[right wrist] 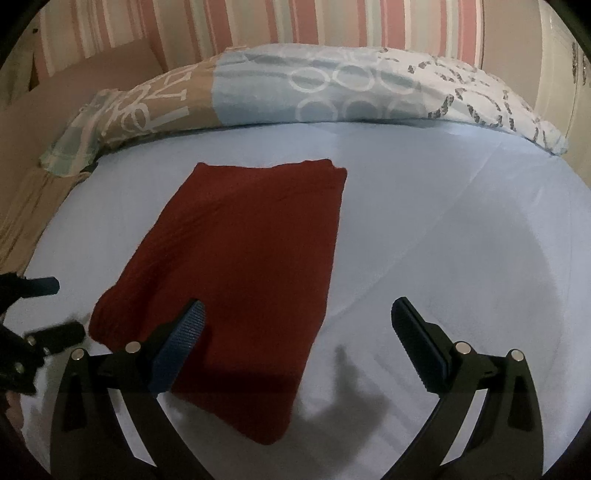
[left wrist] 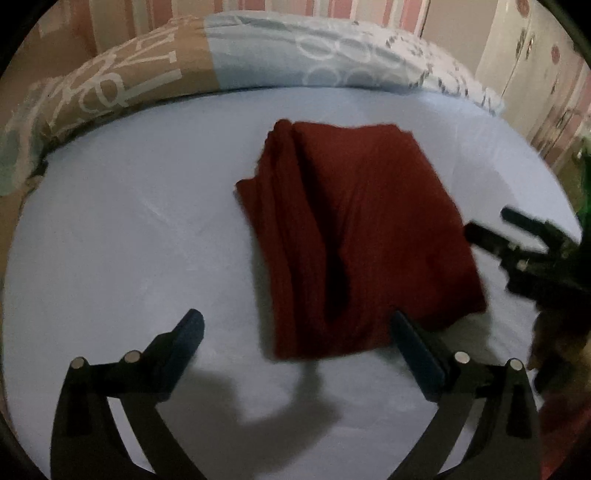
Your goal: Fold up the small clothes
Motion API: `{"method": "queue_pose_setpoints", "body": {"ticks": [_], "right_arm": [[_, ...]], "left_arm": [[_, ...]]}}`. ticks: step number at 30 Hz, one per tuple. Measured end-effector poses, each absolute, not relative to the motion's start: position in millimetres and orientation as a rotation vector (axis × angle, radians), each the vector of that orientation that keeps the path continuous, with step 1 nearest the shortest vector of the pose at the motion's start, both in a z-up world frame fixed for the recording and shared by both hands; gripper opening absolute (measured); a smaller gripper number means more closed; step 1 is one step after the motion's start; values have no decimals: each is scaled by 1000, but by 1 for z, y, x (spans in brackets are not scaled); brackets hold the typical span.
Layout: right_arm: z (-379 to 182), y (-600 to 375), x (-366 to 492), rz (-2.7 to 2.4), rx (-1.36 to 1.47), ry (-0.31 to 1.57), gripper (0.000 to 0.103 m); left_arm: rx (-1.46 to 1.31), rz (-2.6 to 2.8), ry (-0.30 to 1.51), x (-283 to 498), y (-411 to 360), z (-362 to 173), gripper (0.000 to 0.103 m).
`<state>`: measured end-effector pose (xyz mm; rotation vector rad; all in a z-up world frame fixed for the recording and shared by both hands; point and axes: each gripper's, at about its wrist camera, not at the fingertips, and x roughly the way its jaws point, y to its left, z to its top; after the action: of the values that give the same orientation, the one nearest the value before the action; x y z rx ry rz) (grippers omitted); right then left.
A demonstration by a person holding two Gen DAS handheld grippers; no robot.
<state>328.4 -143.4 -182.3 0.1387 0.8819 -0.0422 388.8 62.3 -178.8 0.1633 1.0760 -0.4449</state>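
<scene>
A dark red garment (left wrist: 362, 236) lies folded into a long rectangle on the light blue bed sheet (left wrist: 129, 221). It also shows in the right wrist view (right wrist: 243, 280). My left gripper (left wrist: 295, 332) is open and empty, just above the sheet at the garment's near end. My right gripper (right wrist: 295, 317) is open and empty, over the garment's right edge. The right gripper (left wrist: 495, 225) shows in the left wrist view at the garment's right side. The left gripper (right wrist: 55, 306) shows at the left edge of the right wrist view.
A patterned duvet (right wrist: 332, 88) in tan, blue and white is bunched along the far edge of the bed. A striped pink wall (right wrist: 258, 26) stands behind it. A white wardrobe (left wrist: 524, 66) is at the far right.
</scene>
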Motion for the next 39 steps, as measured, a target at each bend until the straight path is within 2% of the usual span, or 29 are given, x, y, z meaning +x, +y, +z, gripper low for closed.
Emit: {"method": "queue_pose_setpoints", "body": {"ticks": [10, 20, 21, 22, 24, 25, 29, 31, 32, 34, 39], "right_arm": [[-184, -148, 334, -47, 121, 879, 100], [-213, -153, 372, 1, 196, 947, 100], [-216, -152, 375, 9, 198, 950, 100], [-217, -151, 377, 17, 201, 949, 100], [-222, -150, 383, 35, 210, 955, 100], [-225, -150, 385, 49, 223, 966, 100], [-237, -147, 392, 105, 271, 1015, 98], [-236, -143, 390, 114, 255, 1004, 88], [-235, -141, 389, 114, 241, 1001, 85], [-233, -139, 388, 116, 218, 993, 70], [-221, -132, 384, 121, 147, 966, 54]], "left_arm": [[237, -438, 1183, 409, 38, -238, 102], [221, -523, 1209, 420, 40, -255, 101], [226, -530, 1203, 419, 39, -254, 98], [217, -553, 1209, 418, 39, -253, 86], [194, -603, 1217, 416, 38, -250, 69], [197, -613, 1216, 415, 36, -248, 66], [185, -624, 1223, 419, 38, -251, 65], [188, -642, 1224, 418, 39, -249, 55], [199, -639, 1217, 417, 38, -247, 53], [208, -633, 1207, 415, 38, -243, 46], [238, -572, 1166, 411, 34, -235, 38]]}}
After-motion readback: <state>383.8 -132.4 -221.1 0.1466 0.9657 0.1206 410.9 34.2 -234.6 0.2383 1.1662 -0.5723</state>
